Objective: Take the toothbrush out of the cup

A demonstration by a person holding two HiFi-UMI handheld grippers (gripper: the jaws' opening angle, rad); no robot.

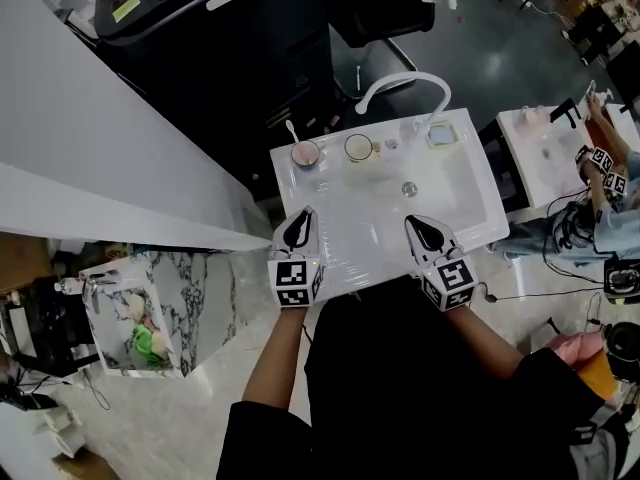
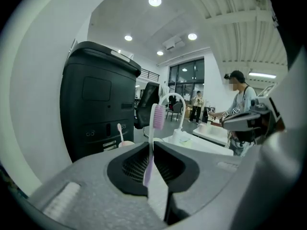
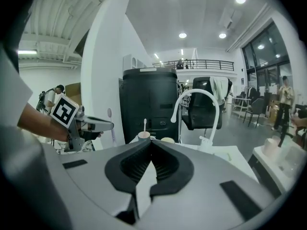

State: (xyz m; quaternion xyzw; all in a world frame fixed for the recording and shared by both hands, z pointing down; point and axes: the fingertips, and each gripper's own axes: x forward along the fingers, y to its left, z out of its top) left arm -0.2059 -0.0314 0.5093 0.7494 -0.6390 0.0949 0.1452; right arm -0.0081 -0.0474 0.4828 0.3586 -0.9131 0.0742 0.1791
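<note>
My left gripper (image 1: pixel 297 232) (image 2: pixel 152 143) is shut on the handle of a pale purple toothbrush (image 2: pixel 157 117), which stands upright with its bristle head above the jaws. It hovers over the near left corner of the white sink (image 1: pixel 470 183). The right gripper view shows that gripper (image 3: pixel 106 125) from the side, with the toothbrush (image 3: pixel 111 126) in it. At the sink's back edge stands a pink cup (image 1: pixel 305 153) (image 3: pixel 144 135) with another toothbrush (image 1: pixel 291 128) in it. My right gripper (image 1: pixel 431 232) (image 3: pixel 151 141) is shut and holds nothing, over the sink's near right.
A second cup (image 1: pixel 358 147) and a small soap dish (image 1: pixel 439 134) sit beside the curved white faucet (image 1: pixel 405 82). A black machine (image 1: pixel 215 48) stands behind the sink. Another person (image 1: pixel 612 183) works at a second sink on the right. A marble-patterned box (image 1: pixel 140 313) stands at lower left.
</note>
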